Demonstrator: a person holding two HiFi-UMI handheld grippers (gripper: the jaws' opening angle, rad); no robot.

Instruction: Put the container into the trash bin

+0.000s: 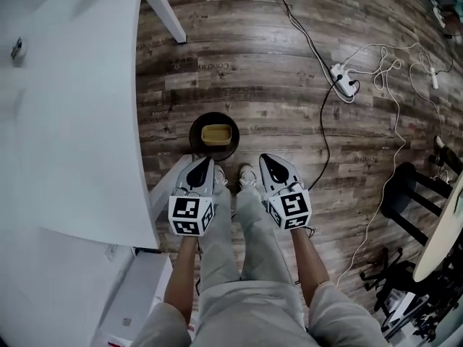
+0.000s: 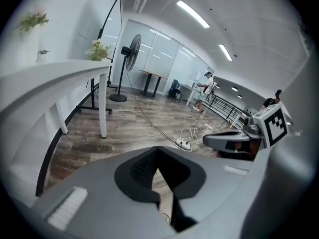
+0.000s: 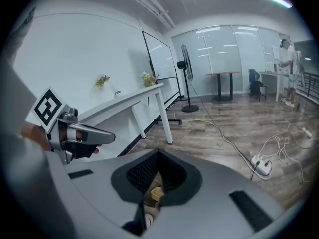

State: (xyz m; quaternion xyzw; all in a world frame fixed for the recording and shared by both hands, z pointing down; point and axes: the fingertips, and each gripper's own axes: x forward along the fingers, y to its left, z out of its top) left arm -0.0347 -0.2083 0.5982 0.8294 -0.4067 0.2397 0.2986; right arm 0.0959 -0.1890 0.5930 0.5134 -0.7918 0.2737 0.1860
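Down on the floor, beside the leg of the white surface (image 1: pixel 72 136), the yellowish container (image 1: pixel 219 134) is seen lying inside the dark round trash bin (image 1: pixel 194 134). The left claw (image 1: pixel 203 163) and the right claw (image 1: pixel 267 160) are held just short of the bin, each closed with nothing between its jaws. The container is judged light, thin-walled and liable to flex. Should it need taking hold of, a gentle pinch on its rim would be advised.
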